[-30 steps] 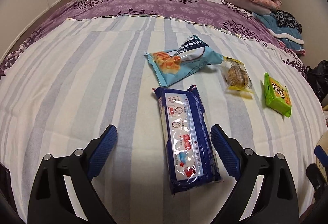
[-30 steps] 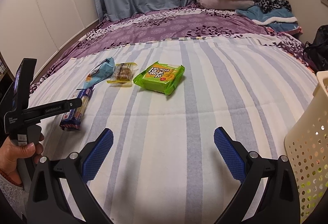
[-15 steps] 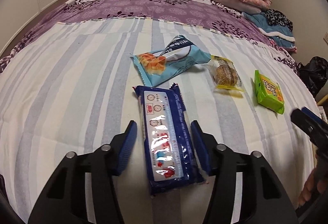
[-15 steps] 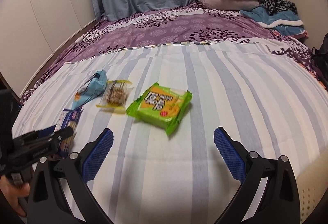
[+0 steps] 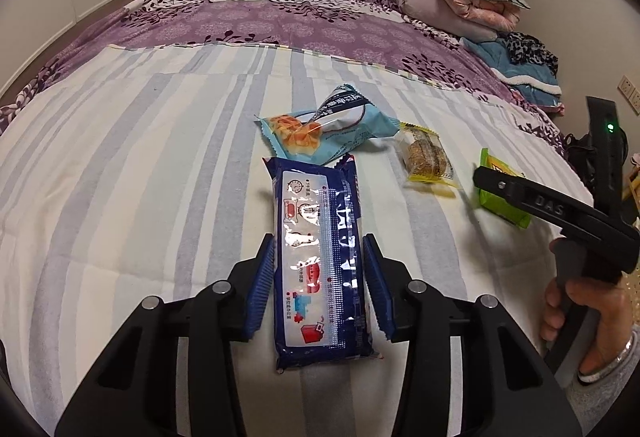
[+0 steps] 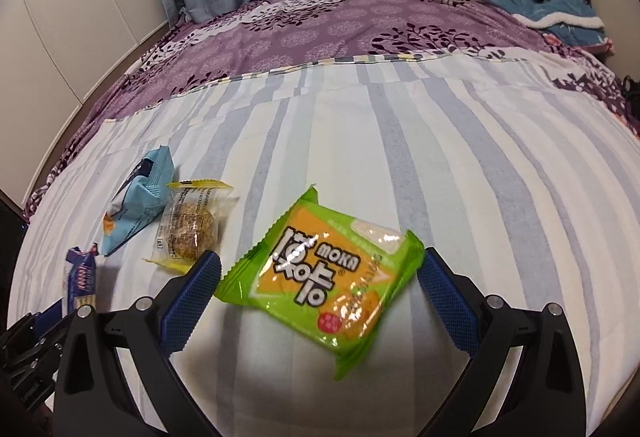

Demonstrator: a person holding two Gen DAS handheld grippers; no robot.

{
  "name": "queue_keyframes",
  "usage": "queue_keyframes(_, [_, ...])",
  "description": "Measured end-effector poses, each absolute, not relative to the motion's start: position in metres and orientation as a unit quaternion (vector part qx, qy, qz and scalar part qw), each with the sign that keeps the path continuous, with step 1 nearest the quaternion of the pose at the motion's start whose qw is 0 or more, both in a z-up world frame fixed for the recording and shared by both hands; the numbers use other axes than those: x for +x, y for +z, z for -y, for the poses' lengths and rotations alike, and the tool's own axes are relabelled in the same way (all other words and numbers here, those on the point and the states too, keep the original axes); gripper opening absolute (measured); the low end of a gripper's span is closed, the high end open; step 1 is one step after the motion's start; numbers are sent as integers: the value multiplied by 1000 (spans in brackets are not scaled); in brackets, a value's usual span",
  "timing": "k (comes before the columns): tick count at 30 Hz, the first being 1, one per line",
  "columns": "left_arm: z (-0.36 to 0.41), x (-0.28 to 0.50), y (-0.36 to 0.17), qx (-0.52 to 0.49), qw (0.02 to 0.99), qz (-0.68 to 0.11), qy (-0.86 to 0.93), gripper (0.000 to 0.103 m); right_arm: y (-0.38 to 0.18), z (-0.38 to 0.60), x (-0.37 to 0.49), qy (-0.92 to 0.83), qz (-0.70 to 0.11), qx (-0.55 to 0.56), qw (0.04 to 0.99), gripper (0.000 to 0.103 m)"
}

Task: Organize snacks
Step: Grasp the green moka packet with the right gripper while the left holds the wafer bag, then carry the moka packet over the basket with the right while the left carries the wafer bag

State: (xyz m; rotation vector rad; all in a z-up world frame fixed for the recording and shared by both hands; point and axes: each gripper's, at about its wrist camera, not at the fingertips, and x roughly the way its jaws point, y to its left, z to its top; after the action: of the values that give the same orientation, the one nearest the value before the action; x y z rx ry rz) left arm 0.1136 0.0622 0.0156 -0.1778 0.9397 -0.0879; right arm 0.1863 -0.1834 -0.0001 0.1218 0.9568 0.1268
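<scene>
With the left gripper (image 5: 319, 279) pinching the long dark-blue plastic biscuit packet (image 5: 319, 257) at lower centre, lift gently without crushing, while the right gripper (image 6: 320, 295), spread wide, centres over the square green foil snack pack (image 6: 326, 275).

Left gripper (image 5: 319, 279) jaws clamped; right gripper (image 6: 320, 295) jaws wide.

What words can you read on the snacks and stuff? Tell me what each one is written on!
"MOKA": on the green snack pack, beside big Korean-style letters I can't read for sure.
"DAS": raised letters on the black right gripper; the rest is cut off.
Dark blue packet, held in the left gripper: print too small to read.
Light blue packet: characters too blurred.
Clear yellow-edged wrapper: print too small.
</scene>
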Motion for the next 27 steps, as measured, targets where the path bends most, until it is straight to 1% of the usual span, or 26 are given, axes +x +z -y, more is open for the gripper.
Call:
queue_keyframes(2, [-61,112,19,-86,888,-449,-45,44,-2,179,189,56,-464,42,883,97])
queue_keyframes(6, [-57,107,24,-87,891,-443,-53,44,1,176,187,53,-460,19,886,87])
queue_keyframes(9, [-54,104,28,-89,892,-440,-56,44,5,178,182,54,-453,11,890,81])
queue_keyframes(16, [-52,97,36,-86,895,-432,-65,44,12,188,158,61,-446,33,892,81])
queue_keyframes(27, [-45,76,59,-75,906,-410,-72,44,64,202,98,75,-391,61,915,81])
